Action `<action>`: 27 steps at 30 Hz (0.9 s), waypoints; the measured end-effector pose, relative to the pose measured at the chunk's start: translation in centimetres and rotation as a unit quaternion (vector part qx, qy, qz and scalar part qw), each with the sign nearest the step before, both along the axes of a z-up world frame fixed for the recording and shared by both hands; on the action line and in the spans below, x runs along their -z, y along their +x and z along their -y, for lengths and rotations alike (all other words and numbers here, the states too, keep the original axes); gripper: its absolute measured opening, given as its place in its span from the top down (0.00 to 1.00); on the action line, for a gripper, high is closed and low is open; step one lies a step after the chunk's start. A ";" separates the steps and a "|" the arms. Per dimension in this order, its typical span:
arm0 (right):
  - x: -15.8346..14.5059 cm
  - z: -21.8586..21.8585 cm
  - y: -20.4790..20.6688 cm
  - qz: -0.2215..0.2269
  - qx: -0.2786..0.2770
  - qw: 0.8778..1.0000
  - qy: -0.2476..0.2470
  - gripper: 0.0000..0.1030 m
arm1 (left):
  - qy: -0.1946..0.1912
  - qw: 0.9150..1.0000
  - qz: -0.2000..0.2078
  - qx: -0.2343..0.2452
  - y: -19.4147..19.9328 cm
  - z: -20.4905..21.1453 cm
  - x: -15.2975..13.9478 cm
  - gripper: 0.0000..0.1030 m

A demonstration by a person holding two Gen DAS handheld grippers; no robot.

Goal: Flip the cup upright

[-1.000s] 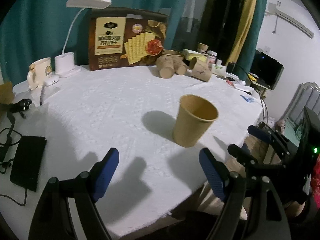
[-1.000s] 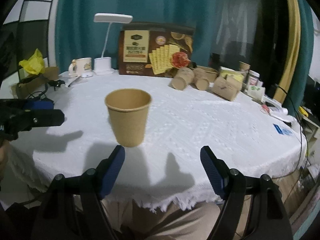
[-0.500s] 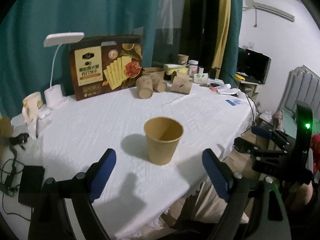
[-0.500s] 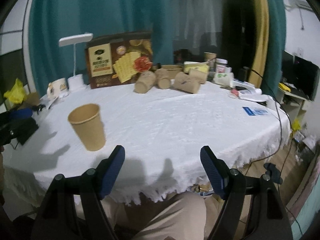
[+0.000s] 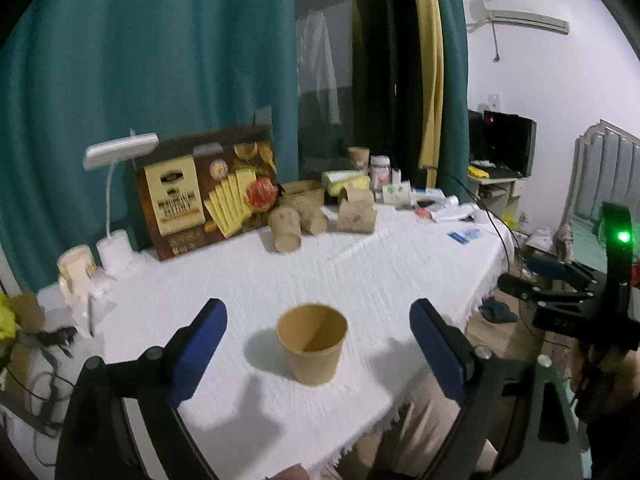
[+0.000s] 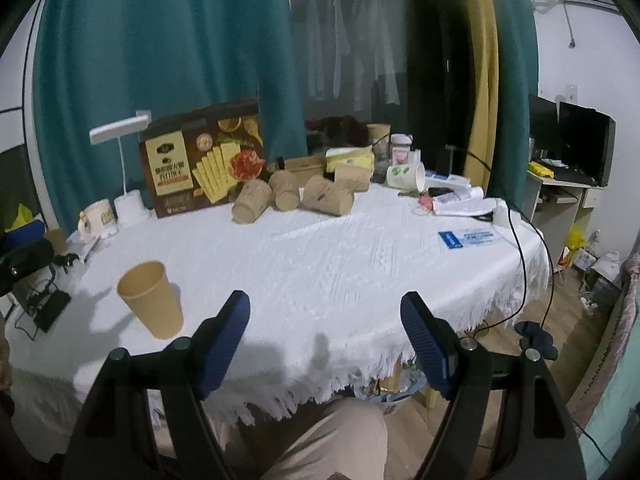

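Note:
A plain brown paper cup (image 5: pixel 312 349) stands upright, mouth up, on the white tablecloth (image 5: pixel 360 272) near the table's front edge. It also shows in the right wrist view (image 6: pixel 151 299) at the left. My left gripper (image 5: pixel 318 346) is open and empty, held back from the cup, which sits between its blue fingertips in the view. My right gripper (image 6: pixel 325 334) is open and empty, off the table's front edge and to the right of the cup. The right gripper shows at the right of the left wrist view (image 5: pixel 560 292).
Several brown paper cups (image 6: pixel 292 196) lie on their sides at the back of the table by a cracker box (image 6: pixel 204 174). A white desk lamp (image 6: pixel 120 160) and mug (image 6: pixel 96 216) stand at the back left. Cables and a black device (image 6: pixel 48 308) lie at the left edge.
Both grippers have pulled back and away from the cup, which stays upright on the cloth. The right gripper has also swung to the right, so the cup moved left in its view.

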State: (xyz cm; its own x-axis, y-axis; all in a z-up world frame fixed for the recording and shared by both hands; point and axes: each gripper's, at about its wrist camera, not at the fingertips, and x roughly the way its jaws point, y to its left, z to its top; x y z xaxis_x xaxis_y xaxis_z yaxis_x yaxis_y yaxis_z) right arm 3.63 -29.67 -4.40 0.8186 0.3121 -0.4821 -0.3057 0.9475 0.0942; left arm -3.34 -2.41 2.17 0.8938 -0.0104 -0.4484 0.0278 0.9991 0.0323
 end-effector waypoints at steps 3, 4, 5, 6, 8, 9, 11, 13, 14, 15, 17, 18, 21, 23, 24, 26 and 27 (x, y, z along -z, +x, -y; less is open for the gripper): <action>-1.3 0.2 -0.5 0.011 0.001 1.000 0.004 0.26 | -0.009 1.000 0.018 0.000 -0.3 -0.1 -1.3 0.06; -1.9 0.2 -0.7 0.017 -0.001 1.000 0.005 0.26 | -0.011 1.000 0.023 0.000 -0.3 -0.2 -1.7 0.05; -2.2 0.2 -0.8 0.021 -0.001 1.000 0.005 0.26 | -0.014 0.999 0.029 0.001 -0.4 -0.3 -2.1 0.05; -2.8 0.1 -1.0 0.026 -0.003 1.000 0.005 0.26 | -0.018 0.999 0.034 0.004 -0.6 -0.4 -2.5 0.04; -4.1 0.0 -1.5 0.036 -0.005 0.999 0.004 0.26 | -0.028 0.999 0.036 0.013 -0.6 -0.5 -2.9 0.04; -4.6 -0.1 -1.6 0.041 -0.006 0.999 0.004 0.26 | -0.033 0.999 0.038 0.015 -0.6 -0.7 -3.2 0.04; -5.6 -0.2 -2.2 0.053 -0.008 0.999 0.005 0.26 | -0.037 0.998 0.048 0.015 -1.0 -1.0 -3.7 0.04; -6.5 -0.4 -2.7 0.063 -0.010 0.998 0.007 0.26 | -0.039 0.997 0.061 0.013 -1.4 -1.1 -4.1 0.03; -7.1 -0.5 -3.1 0.070 -0.012 0.997 0.007 0.26 | -0.040 0.997 0.067 0.010 -1.6 -1.2 -4.2 0.03; -7.4 -0.7 -3.3 0.074 -0.013 0.997 0.007 0.26 | -0.041 0.996 0.073 0.005 -1.8 -1.4 -4.4 0.03; -8.2 -0.9 -3.8 0.085 -0.016 0.996 0.010 0.22 | -0.052 0.995 0.080 -0.003 -2.2 -2.0 -4.5 0.03; -8.5 -1.0 -4.0 0.090 -0.017 0.996 0.013 0.21 | -0.057 0.995 0.081 -0.008 -2.3 -2.4 -4.4 0.03; -9.1 -1.5 -4.3 0.097 -0.021 0.995 0.019 0.21 | -0.063 0.995 0.080 -0.021 -2.6 -3.2 -4.2 0.03; -9.2 -1.9 -4.3 0.095 -0.026 0.995 0.020 0.21 | -0.063 0.994 0.079 -0.027 -2.8 -3.5 -4.1 0.03; -9.2 -2.1 -4.3 0.094 -0.029 0.995 0.019 0.21 | -0.061 0.995 0.079 -0.031 -2.9 -3.6 -4.0 0.03; -9.0 -2.8 -4.2 0.091 -0.036 0.995 0.014 0.21 | -0.055 0.995 0.079 -0.035 -3.0 -3.8 -3.7 0.03; -8.9 -3.0 -4.2 0.090 -0.038 0.995 0.014 0.21 | -0.052 0.995 0.078 -0.038 -3.0 -3.8 -3.6 0.03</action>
